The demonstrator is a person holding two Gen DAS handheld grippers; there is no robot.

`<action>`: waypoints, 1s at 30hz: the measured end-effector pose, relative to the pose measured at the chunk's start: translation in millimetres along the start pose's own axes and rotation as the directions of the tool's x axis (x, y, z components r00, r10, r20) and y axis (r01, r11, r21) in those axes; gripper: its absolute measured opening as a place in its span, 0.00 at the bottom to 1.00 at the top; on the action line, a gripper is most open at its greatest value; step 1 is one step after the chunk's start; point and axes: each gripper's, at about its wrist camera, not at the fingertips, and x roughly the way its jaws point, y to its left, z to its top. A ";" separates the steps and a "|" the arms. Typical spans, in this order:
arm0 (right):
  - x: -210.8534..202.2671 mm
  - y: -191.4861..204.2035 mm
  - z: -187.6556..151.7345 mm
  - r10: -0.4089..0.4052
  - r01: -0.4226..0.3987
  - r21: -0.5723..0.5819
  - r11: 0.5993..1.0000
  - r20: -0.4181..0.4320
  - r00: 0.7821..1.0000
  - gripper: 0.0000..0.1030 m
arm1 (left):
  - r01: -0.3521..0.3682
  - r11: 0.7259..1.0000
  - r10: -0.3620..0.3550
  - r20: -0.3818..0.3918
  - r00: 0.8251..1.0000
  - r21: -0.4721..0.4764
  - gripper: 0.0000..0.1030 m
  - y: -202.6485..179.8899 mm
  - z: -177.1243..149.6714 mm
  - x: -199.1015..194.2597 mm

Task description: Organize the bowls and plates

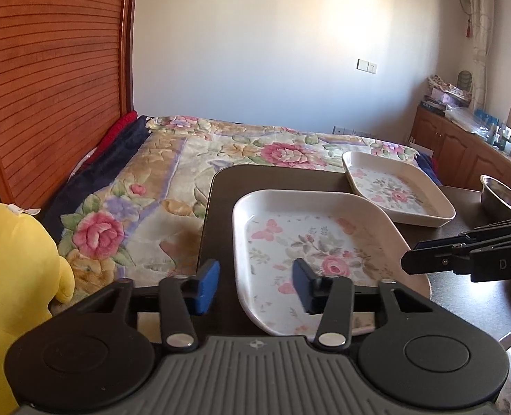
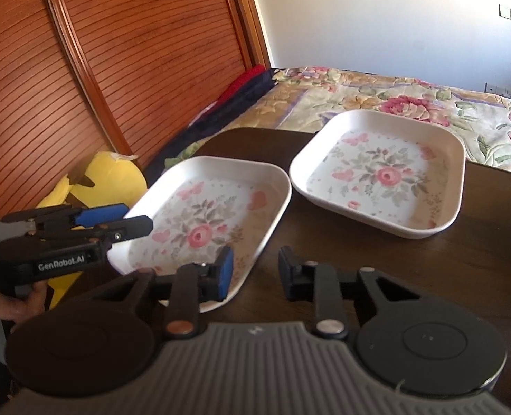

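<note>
We have two square floral plates on the dark surface (image 1: 462, 297): the near plate (image 1: 310, 252) sits by the left edge, and the far plate (image 1: 398, 186) stands just beyond it, corners close but apart. A steel bowl (image 1: 504, 199) waits further right, near the surface's edge.

Our left tongs (image 1: 257, 283) are spread wide and empty, straddling the near plate's left rim: one blue pad hangs outside the plate over the surface, the other above the plate's floor. Our right tongs (image 2: 255, 269) are open more narrowly, also empty, with one pad over the near plate's right-hand corner and the other over bare surface.

We judge the step in hand to be gripping the near plate so it can be stacked with its twin. To do this well, we should lower the left tongs until the rim wall sits squarely between the pads, then pinch on the upright wall, not the sloped lip, which looks smooth and likely to slip. A single-edge grip will let the plate droop, so we should lift slowly and keep it level. The right tongs can steady the opposite rim. When carrying it across, we should clear the far plate's rim before setting it down, corners matched.
</note>
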 end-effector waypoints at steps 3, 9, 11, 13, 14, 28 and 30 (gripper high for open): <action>3.8 -0.7 -0.1 0.003 -0.002 0.007 1.000 -0.011 1.000 0.27 | 0.002 1.000 -0.002 -0.011 1.000 -0.001 0.35 1.5 -0.9 4.5; 7.7 3.6 0.4 0.008 -0.008 -0.011 1.000 -0.019 1.000 0.22 | 0.002 1.000 -0.002 -0.018 1.000 0.003 0.26 1.4 -3.1 7.9; 9.4 4.1 0.1 0.008 -0.008 -0.009 1.000 -0.026 1.000 0.20 | 0.001 1.000 -0.001 -0.019 1.000 0.003 0.26 1.5 -3.3 7.9; 10.7 3.9 -0.4 0.012 -0.012 -0.004 1.000 -0.028 1.000 0.20 | -0.001 1.000 0.001 -0.017 1.000 0.004 0.24 1.7 -4.1 7.9; 11.3 3.4 -0.3 0.017 -0.017 -0.004 1.000 -0.028 0.999 0.20 | -0.003 1.000 0.003 -0.016 1.000 0.005 0.22 1.9 -3.8 7.8; 10.7 0.8 -0.4 0.020 -0.020 -0.002 1.000 -0.023 1.000 0.19 | -0.006 1.000 0.006 -0.026 1.000 -0.012 0.18 1.3 -4.3 3.1; 9.5 -1.4 -1.0 0.020 -0.020 0.010 1.000 -0.019 1.000 0.19 | 0.005 1.000 -0.005 -0.028 1.000 -0.016 0.18 1.2 -4.7 1.5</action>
